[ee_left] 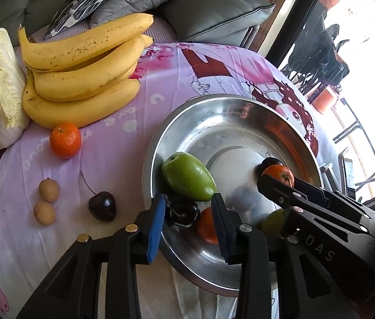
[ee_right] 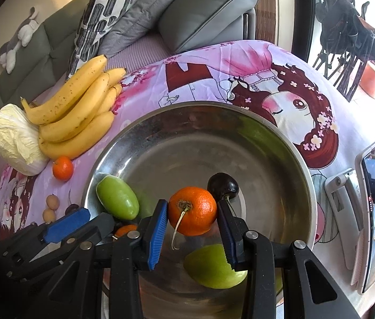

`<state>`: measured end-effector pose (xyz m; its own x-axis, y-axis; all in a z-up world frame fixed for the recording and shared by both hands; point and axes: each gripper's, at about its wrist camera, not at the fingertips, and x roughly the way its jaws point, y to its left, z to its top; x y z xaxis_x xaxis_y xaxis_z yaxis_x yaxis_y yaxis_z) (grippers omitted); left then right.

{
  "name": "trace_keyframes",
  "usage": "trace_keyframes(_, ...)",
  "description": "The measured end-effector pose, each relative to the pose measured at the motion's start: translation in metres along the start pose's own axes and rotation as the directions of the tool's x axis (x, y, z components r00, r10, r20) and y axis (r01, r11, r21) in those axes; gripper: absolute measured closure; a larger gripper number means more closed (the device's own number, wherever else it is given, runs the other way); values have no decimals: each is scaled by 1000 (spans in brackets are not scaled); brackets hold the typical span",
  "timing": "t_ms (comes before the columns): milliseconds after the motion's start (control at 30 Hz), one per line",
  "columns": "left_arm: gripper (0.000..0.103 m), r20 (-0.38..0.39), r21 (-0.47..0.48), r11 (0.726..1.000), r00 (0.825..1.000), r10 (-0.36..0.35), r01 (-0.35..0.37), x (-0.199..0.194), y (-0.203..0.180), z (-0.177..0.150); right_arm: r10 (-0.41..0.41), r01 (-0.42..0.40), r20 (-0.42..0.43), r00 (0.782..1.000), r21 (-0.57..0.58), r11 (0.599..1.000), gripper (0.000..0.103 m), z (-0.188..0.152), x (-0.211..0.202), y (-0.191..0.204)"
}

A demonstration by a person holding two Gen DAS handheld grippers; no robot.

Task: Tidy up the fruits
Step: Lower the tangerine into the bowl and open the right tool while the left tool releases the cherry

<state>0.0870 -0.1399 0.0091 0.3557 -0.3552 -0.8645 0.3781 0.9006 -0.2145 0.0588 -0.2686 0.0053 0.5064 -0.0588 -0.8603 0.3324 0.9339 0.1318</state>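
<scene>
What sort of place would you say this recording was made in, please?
Most likely a home living room: a grey cushioned sofa with a black-and-white patterned pillow stands behind a table under a pink cartoon-print cloth, and a large window shows potted plants outside.

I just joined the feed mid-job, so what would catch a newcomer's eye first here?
The big steel bowl on the pink cartoon cloth dominates. Over it the right gripper clamps a tangerine, with a green fruit against the bowl's left wall. Outside, left of the bowl, lie a banana bunch, a loose tangerine and a dark cherry.
</scene>
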Motion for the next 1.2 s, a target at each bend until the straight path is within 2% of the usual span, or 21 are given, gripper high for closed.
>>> trace_keyframes(400,63,52,-10,1000,998,-22,23,-25,7,2,1,-1,15,1000,-8,1000,62,0,-3,1)
trace_keyframes(467,56,71,-22,1000,997,-10,11,-31,12,2,3,-3,21,1000,-13,1000,62,0,-4,2)
trace_keyframes(600,56,91,-58,998,995,30,-25,-38,26,3,4,-3,21,1000,-20,1000,62,0,-5,4)
trace_keyframes(700,55,82,-102,994,995,54,-45,-37,42,1,-2,2,15,1000,-35,999,62,0,-6,7)
trace_keyframes(833,55,40,-156,982,992,117,-110,-29,62,-4,-5,5,4,1000,-63,998,62,-4,-6,15)
trace_keyframes(1200,55,-12,-184,972,989,147,-147,-20,76,-16,-36,35,-6,999,-105,994,61,-13,-13,28)
